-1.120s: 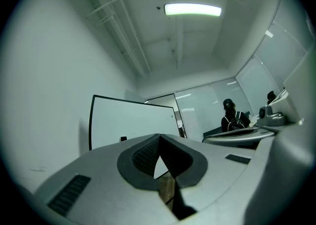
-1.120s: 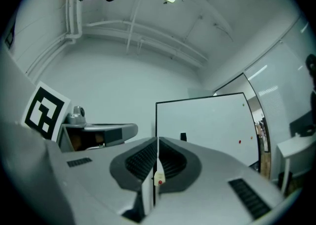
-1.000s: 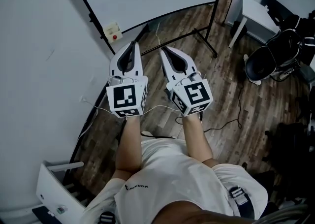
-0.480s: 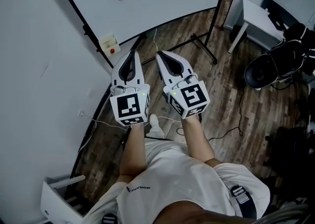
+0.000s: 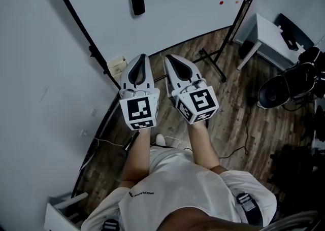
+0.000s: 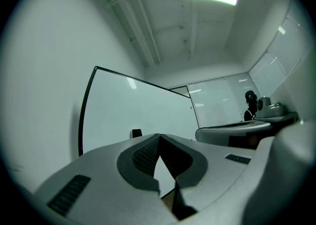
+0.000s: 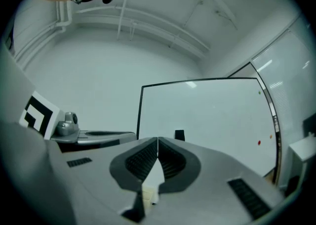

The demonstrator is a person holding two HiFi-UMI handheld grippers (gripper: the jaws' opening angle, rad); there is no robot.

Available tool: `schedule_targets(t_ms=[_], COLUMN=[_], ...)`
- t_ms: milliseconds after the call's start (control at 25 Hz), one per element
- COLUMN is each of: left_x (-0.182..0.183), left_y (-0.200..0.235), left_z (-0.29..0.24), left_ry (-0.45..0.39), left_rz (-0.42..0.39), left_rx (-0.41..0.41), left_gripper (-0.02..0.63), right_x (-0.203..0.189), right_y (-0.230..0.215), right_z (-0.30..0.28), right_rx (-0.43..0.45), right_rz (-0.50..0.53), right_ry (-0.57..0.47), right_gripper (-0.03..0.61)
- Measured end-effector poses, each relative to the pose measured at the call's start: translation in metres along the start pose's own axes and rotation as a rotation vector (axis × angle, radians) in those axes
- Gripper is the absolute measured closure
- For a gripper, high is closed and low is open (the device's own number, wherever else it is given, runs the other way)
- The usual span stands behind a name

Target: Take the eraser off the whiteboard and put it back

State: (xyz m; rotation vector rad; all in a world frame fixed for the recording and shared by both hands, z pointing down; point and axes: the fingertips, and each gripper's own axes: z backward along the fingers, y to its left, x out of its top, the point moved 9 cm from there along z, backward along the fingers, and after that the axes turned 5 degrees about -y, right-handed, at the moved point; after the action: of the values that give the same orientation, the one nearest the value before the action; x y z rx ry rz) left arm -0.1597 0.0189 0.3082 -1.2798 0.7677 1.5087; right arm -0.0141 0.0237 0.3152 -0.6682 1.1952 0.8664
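Observation:
A small black eraser (image 5: 137, 4) sticks to the whiteboard (image 5: 183, 6), out ahead of both grippers. My left gripper (image 5: 142, 56) and right gripper (image 5: 167, 57) are held side by side, pointing at the board, both shut and empty. The eraser (image 6: 137, 133) shows in the left gripper view just left of and beyond the closed tips of the left gripper (image 6: 159, 135). Seen from the right gripper view, the eraser (image 7: 179, 135) sits just right of the closed tips of the right gripper (image 7: 157, 140). Neither gripper touches the board (image 7: 212, 115).
The board's black stand (image 5: 210, 58) rests on the wooden floor. A white table (image 5: 269, 32) and a black chair (image 5: 282, 90) stand to the right. A cream box (image 5: 118, 64) sits by the left wall. Two coloured magnets (image 5: 221, 2) dot the board. Cables trail near my feet.
Both grippers have moved forward towards the whiteboard together. The eraser and the board now sit closer and lower in the head view. Both sets of jaws stayed shut.

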Motion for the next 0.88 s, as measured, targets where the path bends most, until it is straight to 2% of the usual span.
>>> schedule_targets(t_ms=[360, 640, 880], left_x=[-0.033, -0.045, -0.041], left_y=[0.050, 0.052, 0.040], left_z=[-0.068, -0.095, -0.120], left_ry=[0.019, 0.035, 0.027], left_rz=[0.022, 0.053, 0.076], left_rx=[-0.022, -0.014, 0.006], left_gripper=[0.611, 0.611, 0.611], right_x=[-0.030, -0.033, -0.028], right_y=[-0.020, -0.044, -0.070], right_z=[-0.078, -0.091, -0.108], right_rx=[-0.035, -0.062, -0.006], right_rz=[0.005, 0.018, 0.016], right_ry=[0.031, 0.049, 0.014], right_gripper=[0.565, 0.565, 0.565])
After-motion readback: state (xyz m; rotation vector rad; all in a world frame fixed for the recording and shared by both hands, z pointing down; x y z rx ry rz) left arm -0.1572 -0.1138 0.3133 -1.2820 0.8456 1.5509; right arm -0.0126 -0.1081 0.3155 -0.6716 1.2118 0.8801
